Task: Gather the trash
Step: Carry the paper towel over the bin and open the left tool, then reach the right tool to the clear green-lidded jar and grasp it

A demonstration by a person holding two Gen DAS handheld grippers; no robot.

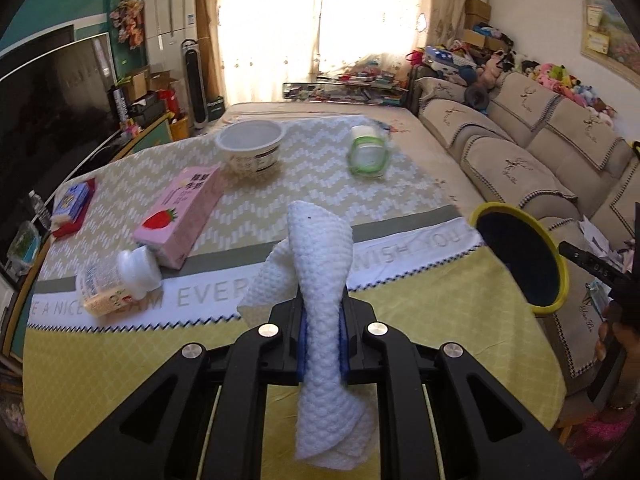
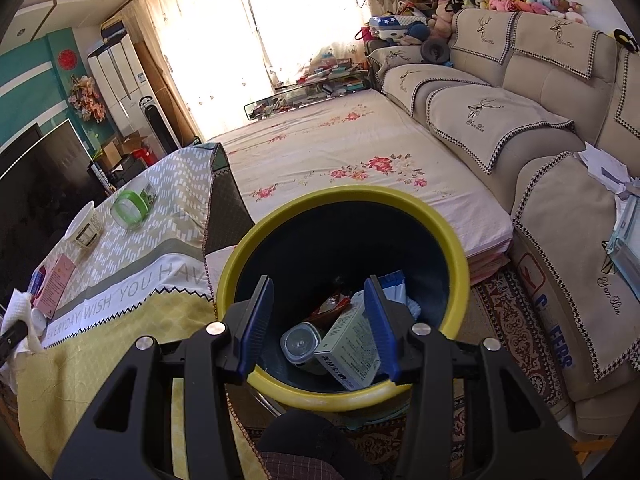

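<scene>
My left gripper [image 1: 323,336] is shut on a white crumpled paper towel [image 1: 320,280] and holds it above the table's front part. The yellow-rimmed dark trash bin [image 1: 524,256] is to its right, off the table edge. My right gripper [image 2: 320,320] is open and empty right above the bin [image 2: 256,248], which holds a box [image 2: 352,344], a clear jar [image 2: 300,344] and wrappers. On the table lie a pink strawberry carton [image 1: 180,216], a white bottle [image 1: 116,280], a paper bowl [image 1: 252,148] and a green-banded jar [image 1: 368,152]. The towel also shows in the right wrist view [image 2: 18,312].
The table has a yellow and zigzag cloth [image 1: 400,312]. A red and blue packet [image 1: 72,208] lies at its left edge. A TV [image 1: 48,112] stands left, a beige sofa [image 1: 540,152] right, and a flowered mattress [image 2: 340,152] lies beyond the bin.
</scene>
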